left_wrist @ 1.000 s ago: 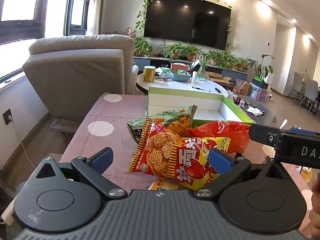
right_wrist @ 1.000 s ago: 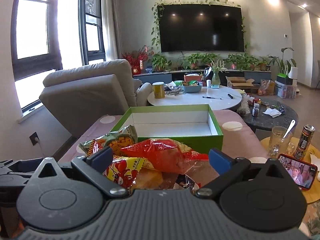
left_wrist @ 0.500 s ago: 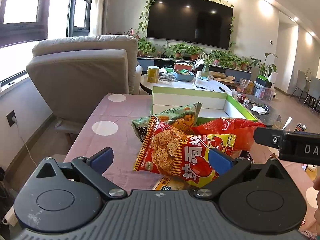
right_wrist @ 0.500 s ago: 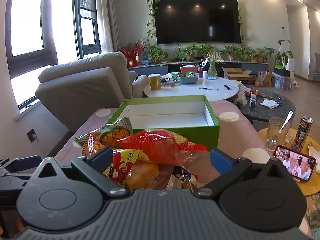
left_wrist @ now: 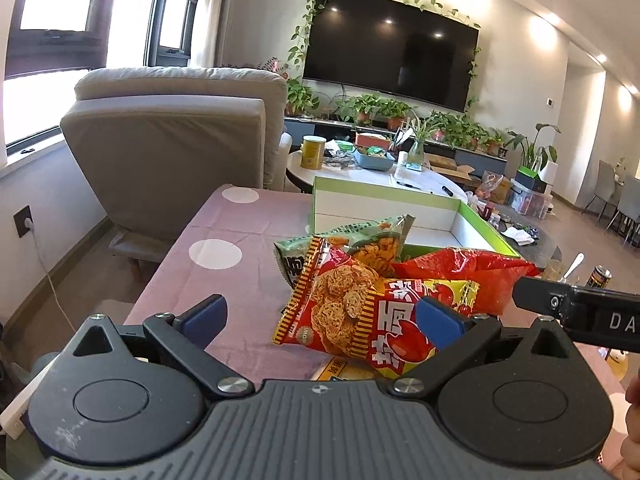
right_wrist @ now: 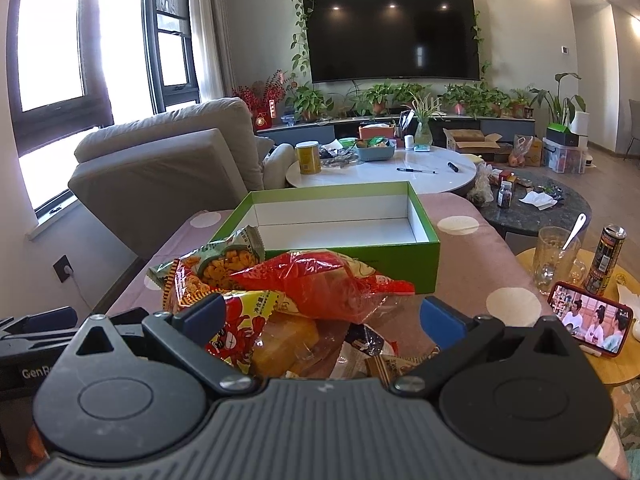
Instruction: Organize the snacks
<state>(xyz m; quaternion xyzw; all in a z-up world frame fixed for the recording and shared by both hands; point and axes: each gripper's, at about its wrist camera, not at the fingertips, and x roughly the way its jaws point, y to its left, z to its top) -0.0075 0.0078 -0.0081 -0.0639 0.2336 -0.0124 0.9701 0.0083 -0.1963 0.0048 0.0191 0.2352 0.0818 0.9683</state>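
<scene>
A heap of snack bags lies on the pink dotted tablecloth [left_wrist: 248, 240] in front of an empty green box [right_wrist: 340, 216], also seen as the green box [left_wrist: 476, 220]. In the left wrist view a red-and-yellow noodle bag [left_wrist: 348, 308] is on top, with a green bag [left_wrist: 364, 240] and a red bag [left_wrist: 460, 272] behind it. My left gripper [left_wrist: 320, 320] is open, its right finger just in front of the noodle bag. My right gripper [right_wrist: 322, 318] is open above the red bag [right_wrist: 320, 280] and a clear packet of yellow cake [right_wrist: 288, 340]. Neither gripper holds anything.
A beige armchair [right_wrist: 168, 168] stands left of the table. Behind the box are a round white table [right_wrist: 384, 168] and a dark stone table [right_wrist: 536, 208]. To the right, a wooden side table [right_wrist: 616, 368] bears a glass [right_wrist: 556, 260], a can [right_wrist: 606, 260] and a phone [right_wrist: 590, 320].
</scene>
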